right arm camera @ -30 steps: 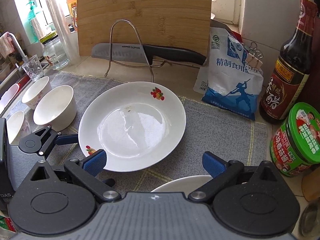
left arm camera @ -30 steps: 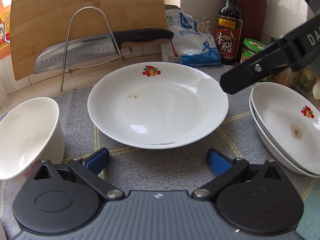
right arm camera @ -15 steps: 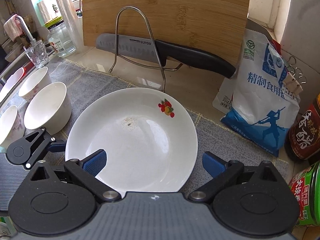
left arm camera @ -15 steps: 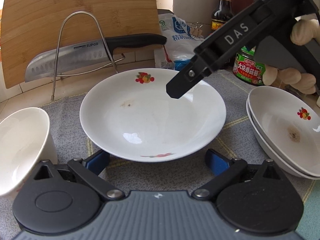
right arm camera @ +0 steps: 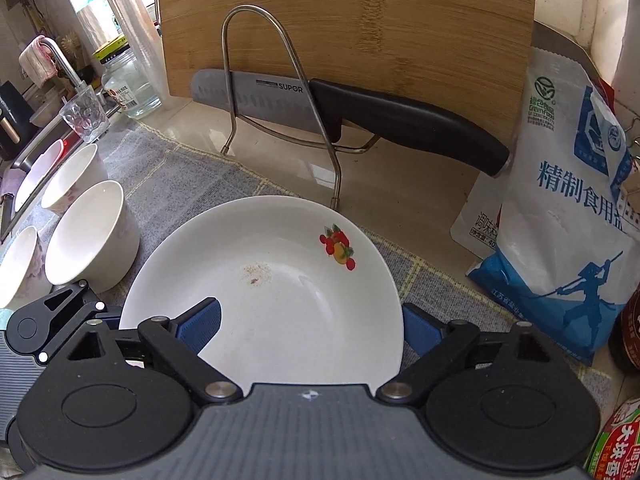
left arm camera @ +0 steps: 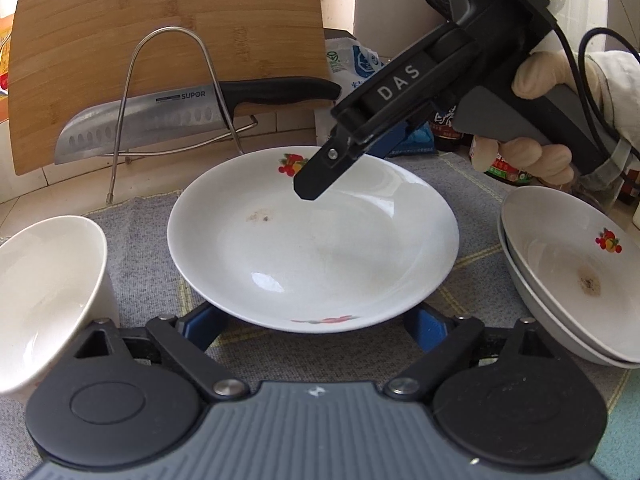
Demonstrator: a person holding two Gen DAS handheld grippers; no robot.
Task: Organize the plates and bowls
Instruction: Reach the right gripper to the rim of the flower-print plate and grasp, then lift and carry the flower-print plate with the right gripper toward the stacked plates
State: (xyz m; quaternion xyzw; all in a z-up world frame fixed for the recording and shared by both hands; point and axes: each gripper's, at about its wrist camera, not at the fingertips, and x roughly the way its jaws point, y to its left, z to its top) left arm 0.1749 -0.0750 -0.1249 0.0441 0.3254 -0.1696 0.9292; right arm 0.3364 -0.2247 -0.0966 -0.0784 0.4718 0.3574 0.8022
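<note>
A white plate (left arm camera: 312,248) with a fruit print lies on the grey mat; it also shows in the right wrist view (right arm camera: 272,288). My left gripper (left arm camera: 316,326) is open, its blue pads either side of the plate's near rim. My right gripper (right arm camera: 312,320) is open and hovers over the plate's right side, one pad above the plate's inside, the other beyond its rim. It shows from outside in the left wrist view (left arm camera: 360,152). Two stacked plates (left arm camera: 572,272) sit at the right. White bowls (right arm camera: 88,236) stand at the left.
A wire rack (right arm camera: 280,120) holds a knife (right arm camera: 360,116) in front of a bamboo board (right arm camera: 348,32) behind the plate. A salt bag (right arm camera: 568,216), sauce bottle and green-lidded jar (right arm camera: 616,448) stand at the right. A glass (right arm camera: 84,116), a jar and the sink lie far left.
My right gripper has moved left and forward until it is over the middle plate. My left gripper has closed in on the plate's near rim.
</note>
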